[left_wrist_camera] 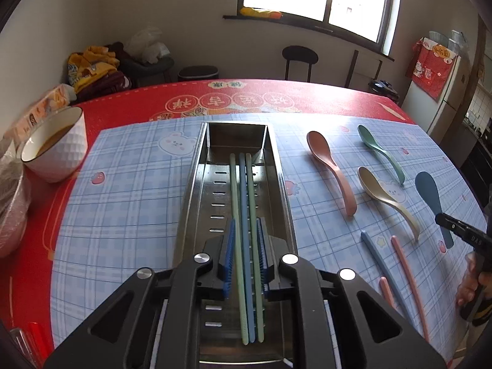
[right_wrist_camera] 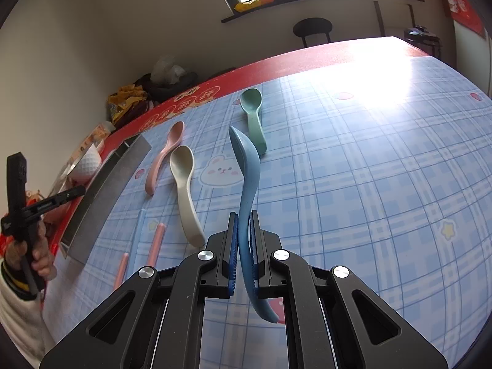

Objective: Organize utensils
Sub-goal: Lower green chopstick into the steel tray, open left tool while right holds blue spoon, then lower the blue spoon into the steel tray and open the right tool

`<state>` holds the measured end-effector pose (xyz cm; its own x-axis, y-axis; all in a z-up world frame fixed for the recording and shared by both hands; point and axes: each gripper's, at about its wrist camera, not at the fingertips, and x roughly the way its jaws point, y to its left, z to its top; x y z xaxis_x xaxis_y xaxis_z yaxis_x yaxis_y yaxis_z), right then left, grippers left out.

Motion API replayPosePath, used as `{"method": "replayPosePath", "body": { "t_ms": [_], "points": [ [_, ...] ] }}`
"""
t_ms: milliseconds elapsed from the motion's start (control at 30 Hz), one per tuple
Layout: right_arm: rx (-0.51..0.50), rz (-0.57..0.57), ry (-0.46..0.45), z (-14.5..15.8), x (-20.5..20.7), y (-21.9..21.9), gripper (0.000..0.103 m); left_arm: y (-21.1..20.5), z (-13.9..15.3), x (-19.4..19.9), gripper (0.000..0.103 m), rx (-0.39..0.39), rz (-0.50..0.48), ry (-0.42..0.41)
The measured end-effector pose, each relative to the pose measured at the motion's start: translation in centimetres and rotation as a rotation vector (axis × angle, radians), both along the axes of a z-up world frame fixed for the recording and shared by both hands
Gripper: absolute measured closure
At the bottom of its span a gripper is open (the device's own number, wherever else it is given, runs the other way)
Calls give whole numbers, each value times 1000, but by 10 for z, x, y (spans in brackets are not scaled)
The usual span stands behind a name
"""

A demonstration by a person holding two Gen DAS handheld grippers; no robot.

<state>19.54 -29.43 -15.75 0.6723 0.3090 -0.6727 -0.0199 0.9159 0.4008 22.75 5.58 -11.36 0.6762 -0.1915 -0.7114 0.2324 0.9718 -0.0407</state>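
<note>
A steel tray (left_wrist_camera: 196,169) lies lengthwise on the blue checked mat, with three chopsticks (left_wrist_camera: 244,184), two green and one blue, on its floor. My left gripper (left_wrist_camera: 246,221) hangs over them, open, its blue pads either side of the three. My right gripper (right_wrist_camera: 244,215) is shut on the handle of a blue spoon (right_wrist_camera: 246,169), which it holds above the mat. Pink (left_wrist_camera: 332,169), green (left_wrist_camera: 381,150) and beige (left_wrist_camera: 387,196) spoons lie right of the tray. A blue chopstick (left_wrist_camera: 378,255) and two pink chopsticks (left_wrist_camera: 409,276) lie nearer.
A white bowl (left_wrist_camera: 55,144) with brown liquid stands on the red tablecloth left of the mat, with packets and plastic bags beside it. A person's hand (left_wrist_camera: 473,283) holds the right gripper at the frame edge. Stools and a window are behind the table.
</note>
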Motion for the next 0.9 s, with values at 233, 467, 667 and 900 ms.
{"method": "replayPosePath", "body": {
  "t_ms": [233,467,667,900],
  "points": [
    [-21,-28,34,6,6,1,96,29,-2,-39,61,26,33,-140],
    [57,-10,37,26,25,26,96,54,-3,-43,33,-31,111,-257],
    [118,72,76,41,71,93,96,64,-7,-40,9,-63,123,-242],
    [166,151,164,53,129,193,96,73,-10,-38,6,-91,154,-224]
  ]
}}
